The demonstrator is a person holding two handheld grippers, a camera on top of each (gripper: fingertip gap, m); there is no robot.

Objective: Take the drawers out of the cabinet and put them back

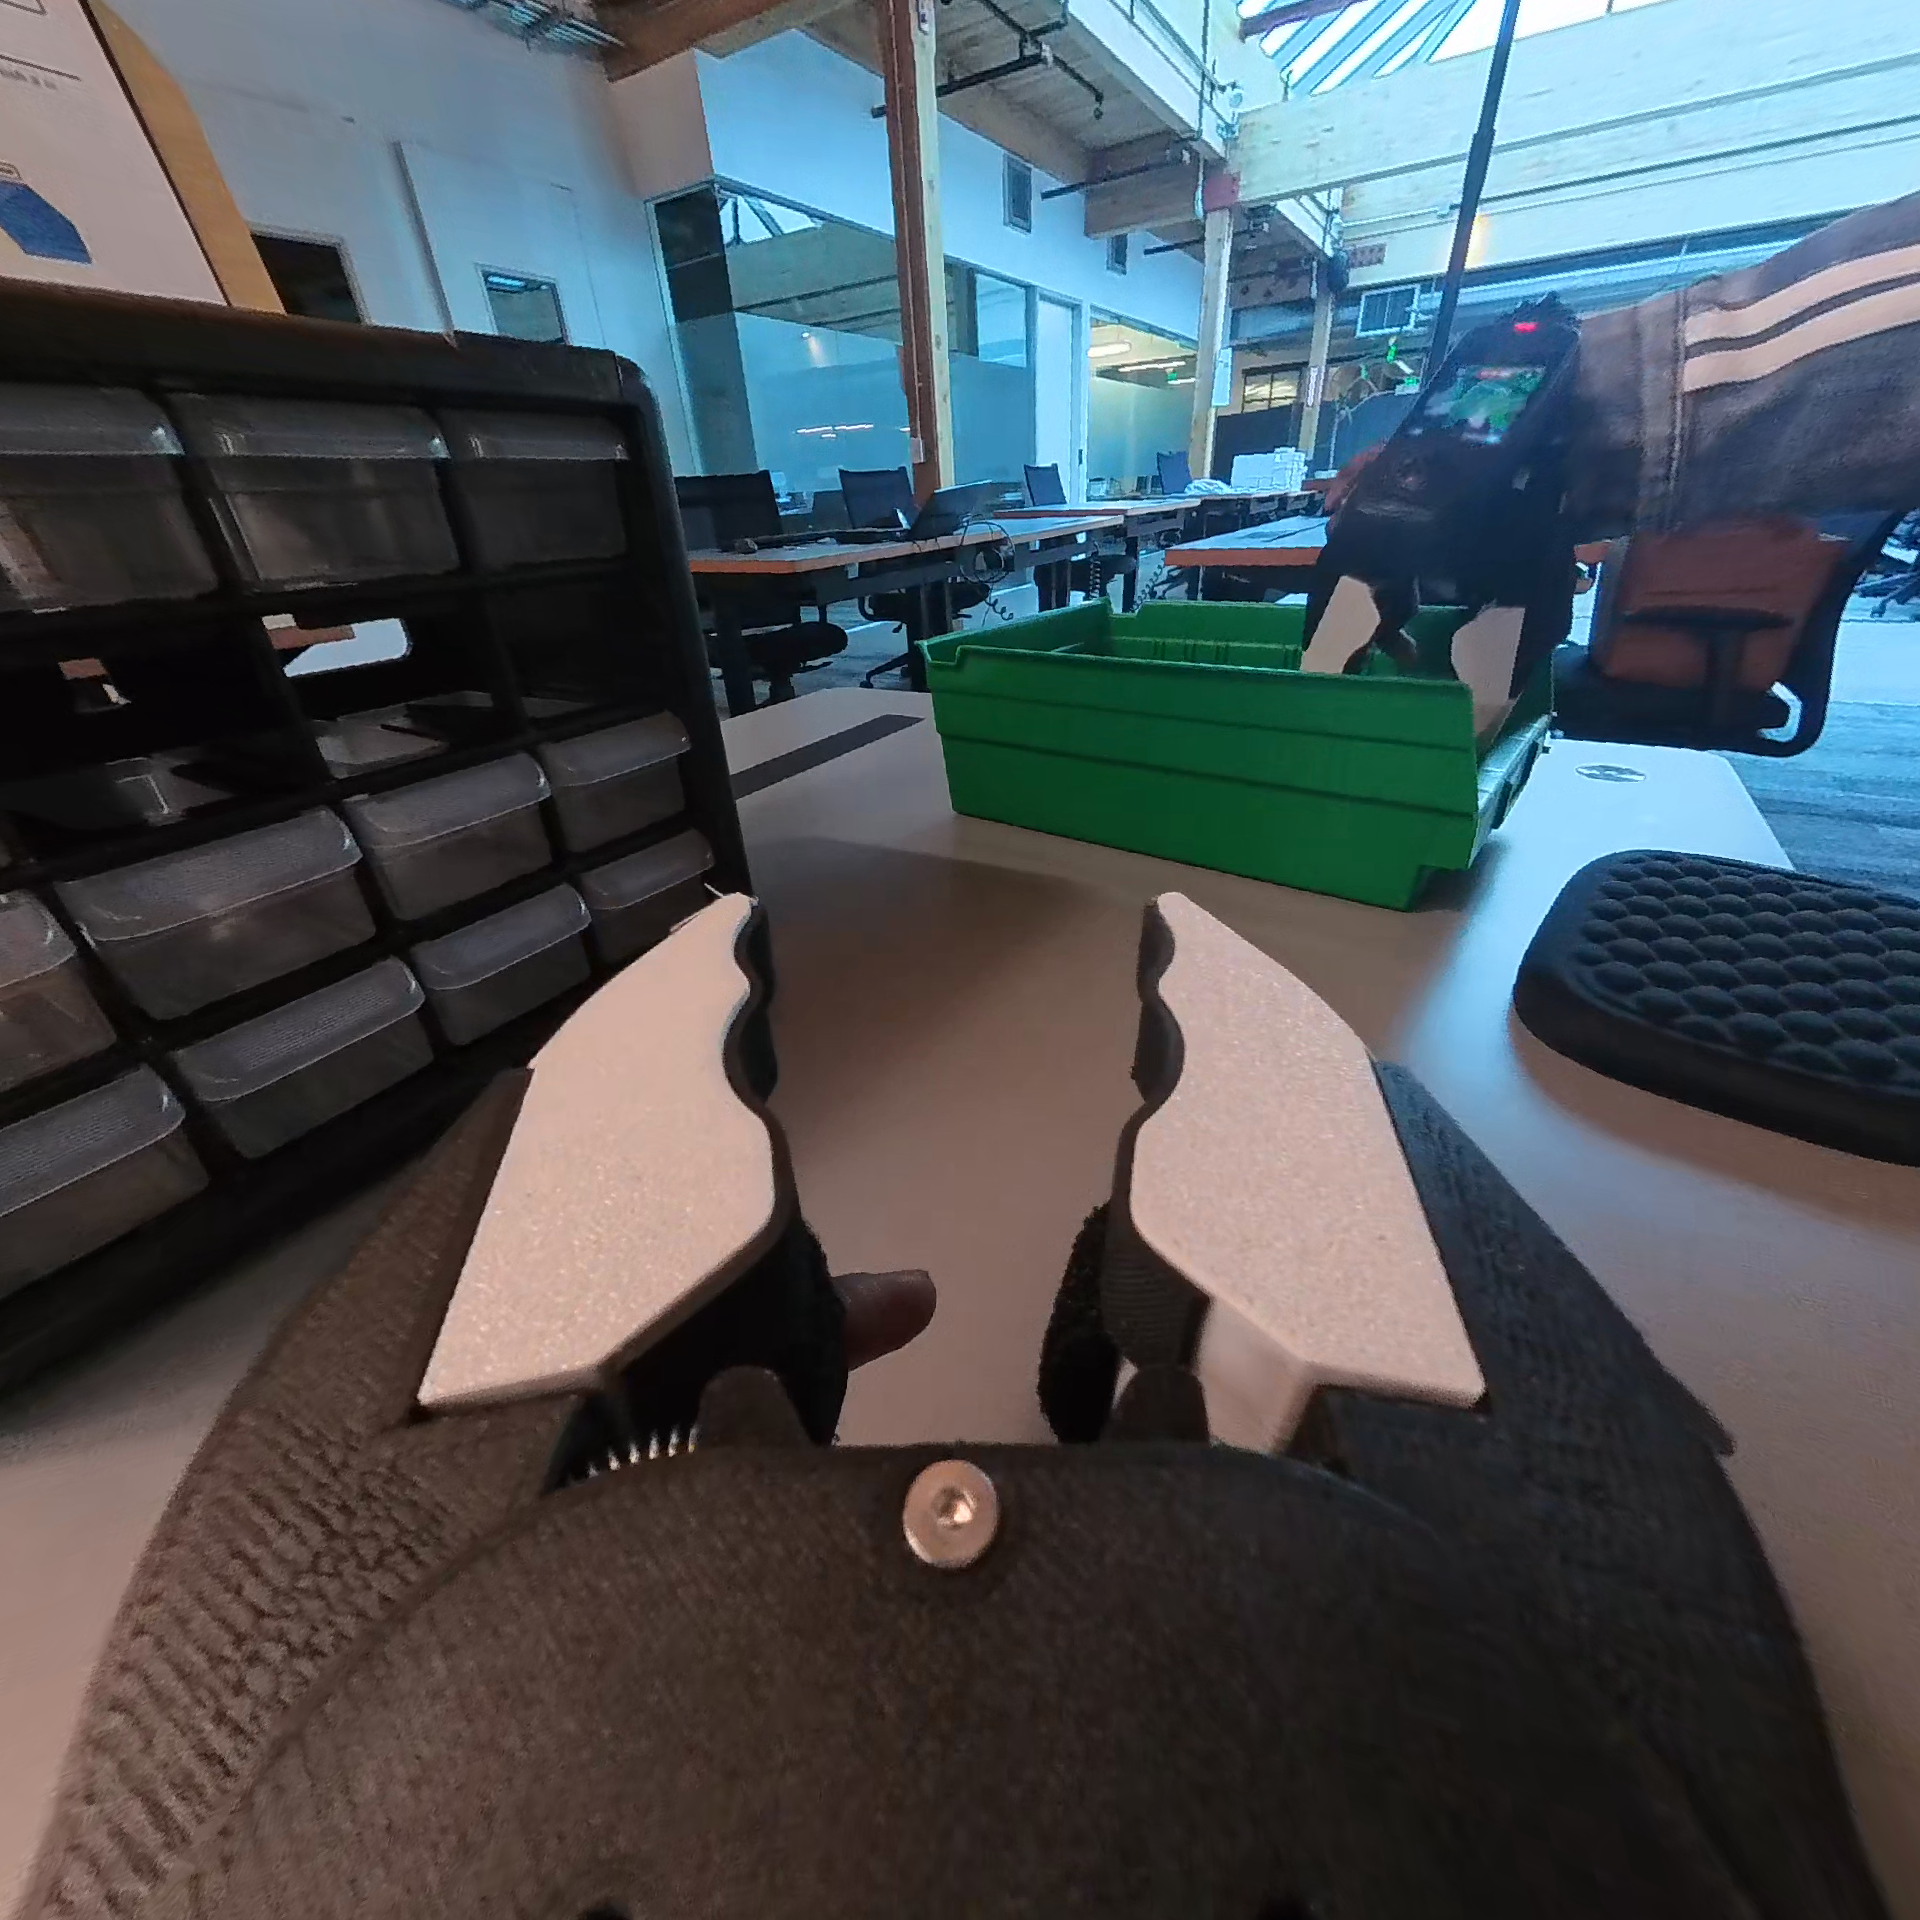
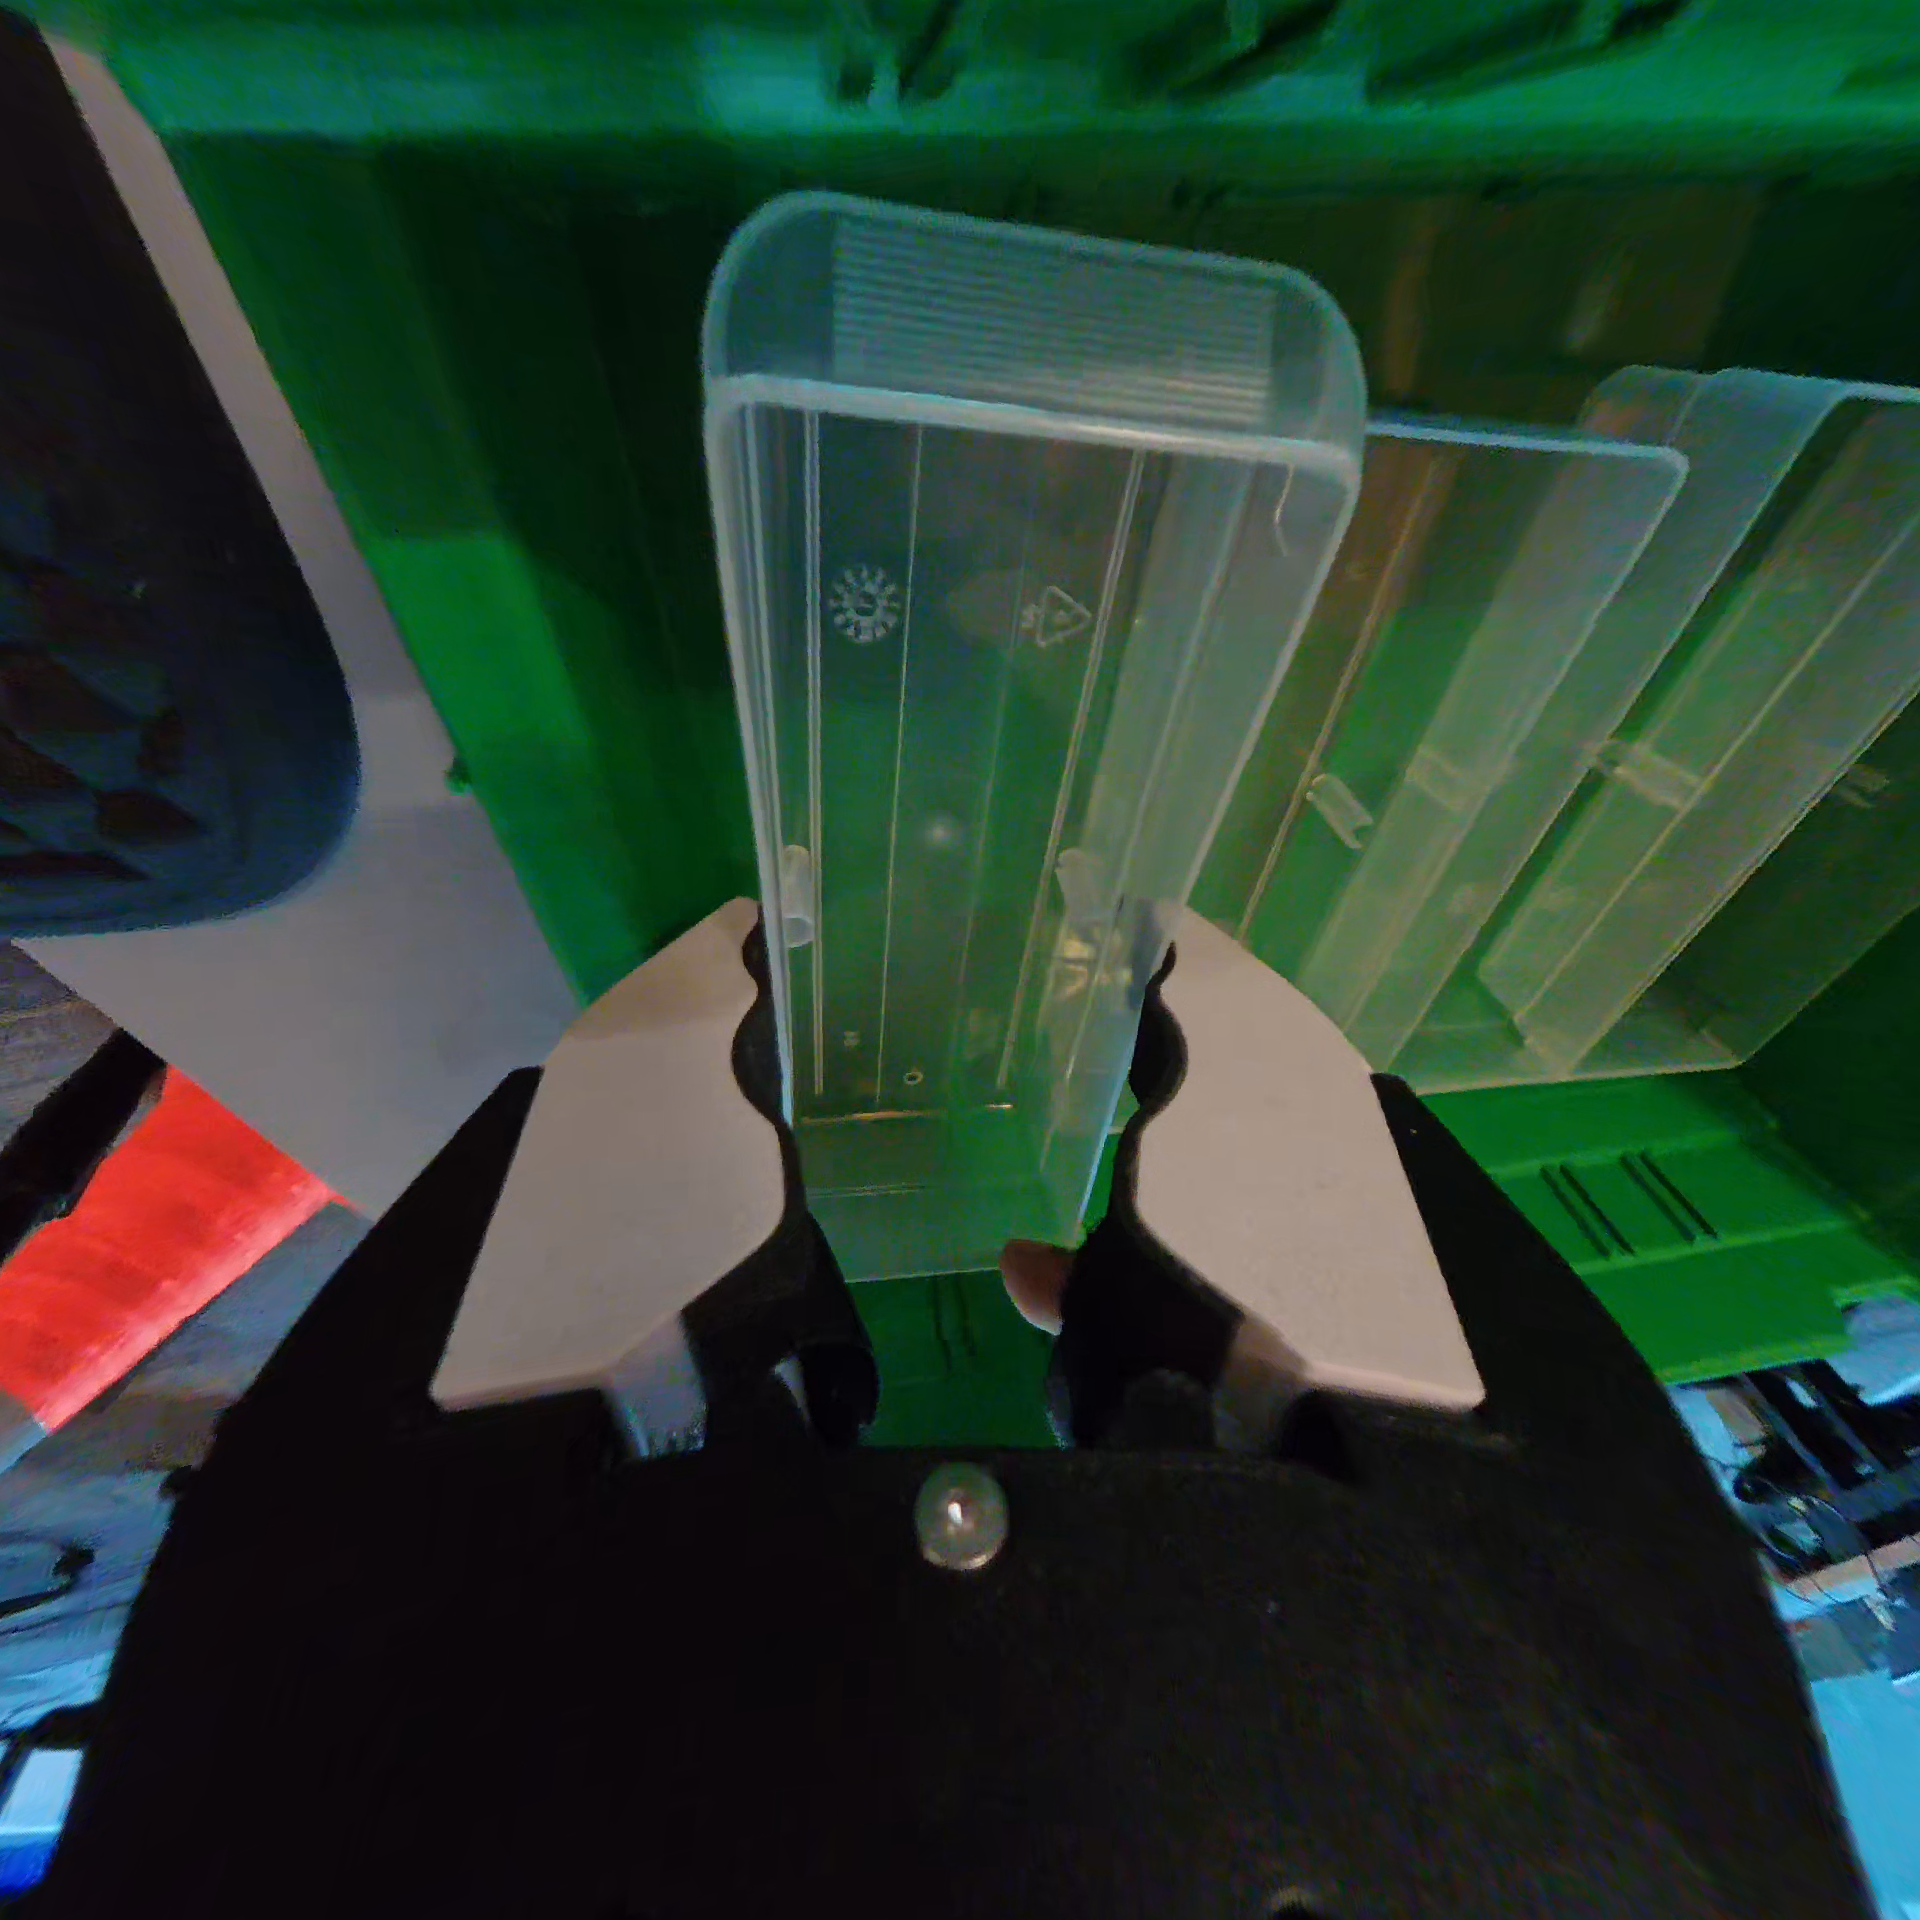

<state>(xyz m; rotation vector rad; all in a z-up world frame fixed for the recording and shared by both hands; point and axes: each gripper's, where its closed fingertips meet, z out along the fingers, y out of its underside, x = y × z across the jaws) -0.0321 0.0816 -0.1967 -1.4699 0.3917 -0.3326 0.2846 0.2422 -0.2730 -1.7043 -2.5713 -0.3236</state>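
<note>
A black cabinet (image 1: 665,582) with several clear drawers stands at the left of the table; one row of its slots (image 1: 343,665) is empty. My left gripper (image 1: 951,920) is open and empty, low over the table just right of the cabinet. My right gripper (image 2: 961,935) is shut on a clear drawer (image 2: 997,644), holding it by its sides inside the green bin (image 2: 499,582). Two more clear drawers (image 2: 1538,748) lie in the bin to its right. In the left wrist view the right gripper (image 1: 1413,644) reaches down into the green bin (image 1: 1195,748).
A black honeycomb-textured pad (image 1: 1745,987) lies on the table at the right, also showing in the right wrist view (image 2: 135,623). A cardboard box (image 1: 94,145) sits on the cabinet. An office chair (image 1: 1714,644) stands behind the bin. Bare tabletop (image 1: 987,1039) lies between cabinet and bin.
</note>
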